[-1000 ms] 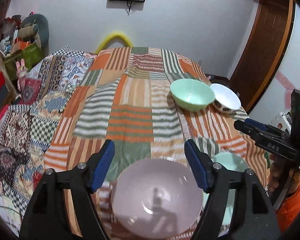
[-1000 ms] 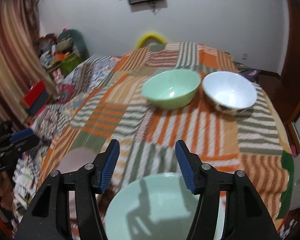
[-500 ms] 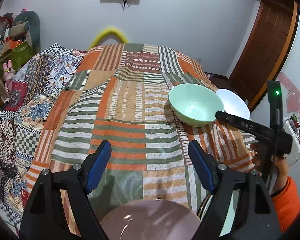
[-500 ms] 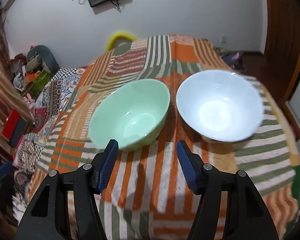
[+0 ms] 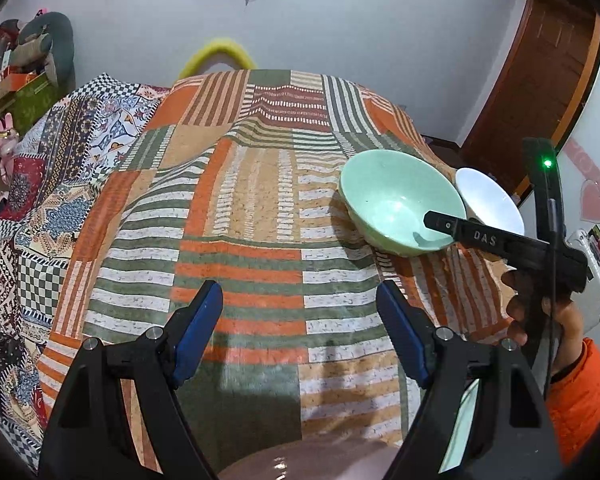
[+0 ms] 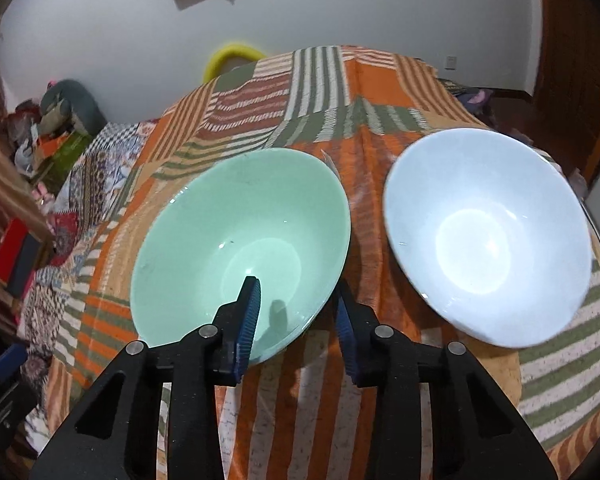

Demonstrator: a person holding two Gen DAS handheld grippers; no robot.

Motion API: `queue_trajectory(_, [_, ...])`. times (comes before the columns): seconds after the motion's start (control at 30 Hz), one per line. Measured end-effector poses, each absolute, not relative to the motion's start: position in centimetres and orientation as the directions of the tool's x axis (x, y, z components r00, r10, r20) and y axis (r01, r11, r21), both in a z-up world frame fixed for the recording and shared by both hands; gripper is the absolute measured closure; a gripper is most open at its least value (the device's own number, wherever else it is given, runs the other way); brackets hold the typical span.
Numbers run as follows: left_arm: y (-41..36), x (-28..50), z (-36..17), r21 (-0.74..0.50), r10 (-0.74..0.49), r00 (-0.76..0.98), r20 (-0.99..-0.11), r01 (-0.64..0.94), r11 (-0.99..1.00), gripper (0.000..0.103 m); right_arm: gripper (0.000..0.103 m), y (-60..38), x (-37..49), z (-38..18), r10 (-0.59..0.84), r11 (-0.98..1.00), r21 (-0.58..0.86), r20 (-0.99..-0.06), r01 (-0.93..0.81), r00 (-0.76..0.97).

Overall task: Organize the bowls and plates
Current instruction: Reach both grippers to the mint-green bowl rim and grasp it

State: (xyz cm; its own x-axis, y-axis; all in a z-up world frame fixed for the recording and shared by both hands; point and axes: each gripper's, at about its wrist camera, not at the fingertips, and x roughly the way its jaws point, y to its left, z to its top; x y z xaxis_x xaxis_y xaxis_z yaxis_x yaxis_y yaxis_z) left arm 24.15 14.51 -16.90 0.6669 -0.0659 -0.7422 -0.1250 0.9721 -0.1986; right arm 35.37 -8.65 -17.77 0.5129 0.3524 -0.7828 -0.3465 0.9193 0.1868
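A mint green bowl [image 6: 240,248] and a white bowl [image 6: 484,236] sit side by side on the striped patchwork cloth [image 6: 324,408]. My right gripper [image 6: 298,300] is open and straddles the green bowl's near right rim, left finger inside the bowl, right finger outside. In the left wrist view the green bowl [image 5: 396,208] and white bowl [image 5: 488,204] lie far right, with the right gripper [image 5: 436,222] reaching into the green one. My left gripper [image 5: 300,320] is open and empty above a pink bowl [image 5: 308,460] at the bottom edge.
A pale green plate [image 5: 460,436] shows as a sliver behind my left gripper's right finger. The cloth drops off at the right edge toward a wooden door [image 5: 540,80]. A patterned quilt [image 5: 32,184] and clutter lie to the left.
My right gripper moved forward from the pale green plate to the green bowl and now straddles its rim, jaws narrower. My left gripper pulled back and up; the pink bowl slid to the frame's bottom.
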Motion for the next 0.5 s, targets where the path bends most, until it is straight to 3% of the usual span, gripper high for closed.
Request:
queue_trajectory(0.43, [16.0,29.5,-20.4,-0.231,-0.083,0.595,-0.799,-0.175,0.957,0.024,0.072,-4.7,33.4,-18.7,0.385,0.818,0.067,-0.801,-0.571,0.459])
queue_trajectory(0.5, [16.3,30.1,-21.1,-0.239,-0.091,0.584,-0.807,-0.181,0.954,0.032,0.074,-4.6,33.2,-18.9,0.398,0.805,0.078,-0.805,-0.588,0.439])
